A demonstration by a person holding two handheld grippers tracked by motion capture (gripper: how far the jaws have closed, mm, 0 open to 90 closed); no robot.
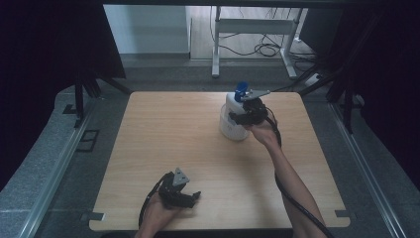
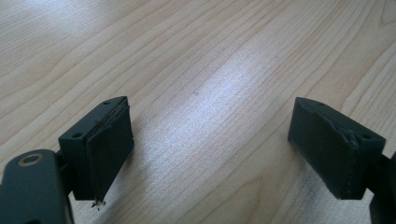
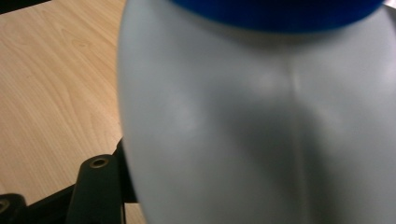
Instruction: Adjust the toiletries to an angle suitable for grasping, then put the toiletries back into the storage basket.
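A white plastic bottle (image 1: 232, 125) with a blue cap (image 1: 240, 90) stands upright at the back right of the wooden table (image 1: 173, 129). My right gripper (image 1: 243, 115) is pressed against the bottle's upper body from the right. In the right gripper view the bottle (image 3: 261, 121) looms very close under its blue cap (image 3: 280, 9); one black finger (image 3: 100, 186) lies against the bottle's left side, and the other is hidden behind it. My left gripper (image 1: 190, 197) rests low near the table's front edge, far from the bottle. Its jaws stand wide apart over bare wood, left gripper (image 2: 210, 149) holding nothing.
Black curtains hang on both sides of the table. Beyond the far edge is a grey floor with a white desk frame (image 1: 257, 29) and loose cables (image 1: 267, 49). Metal rails (image 1: 59, 163) run along the table's sides. A black cable (image 1: 297, 203) trails along the right forearm.
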